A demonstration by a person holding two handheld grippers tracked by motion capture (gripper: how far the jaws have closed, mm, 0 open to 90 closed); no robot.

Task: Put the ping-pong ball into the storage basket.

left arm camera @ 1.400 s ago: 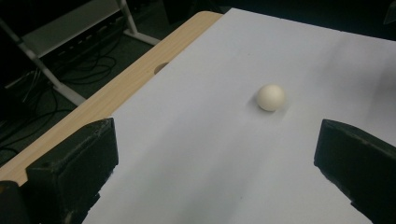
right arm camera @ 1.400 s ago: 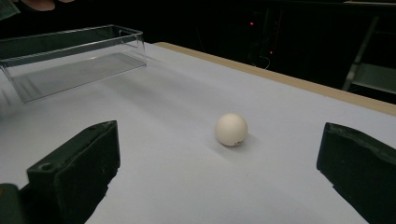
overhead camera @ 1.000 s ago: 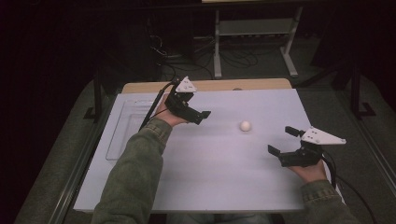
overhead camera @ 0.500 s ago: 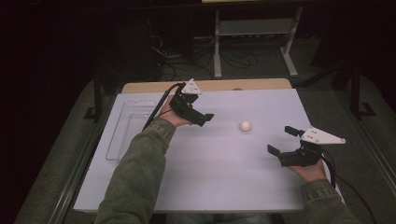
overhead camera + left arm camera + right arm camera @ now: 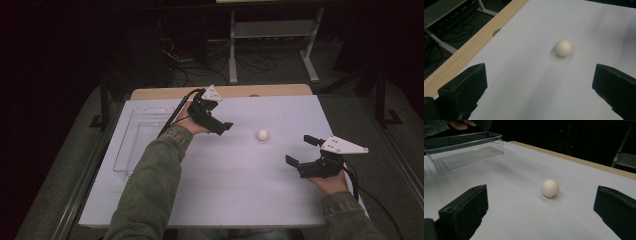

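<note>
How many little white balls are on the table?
1. The ball sits alone on the white table, between the two grippers, right of the clear tray.

Ball [image 5: 262,134] plain off-white, cream tint in left gripper view [image 5: 563,48], no pattern bar a tiny dark mark low down in right gripper view [image 5: 550,188]. Table sheet [image 5: 240,185] pale lavender-white, unpatterned; bare wood strip [image 5: 165,93] tan at 12 o'clock edge. Tray [image 5: 131,145] clear, colourless, at 9 o'clock. Both grippers black with light grey plates: left gripper [image 5: 225,127], right gripper [image 5: 300,151]. Sleeves [image 5: 150,185] olive green.
</note>
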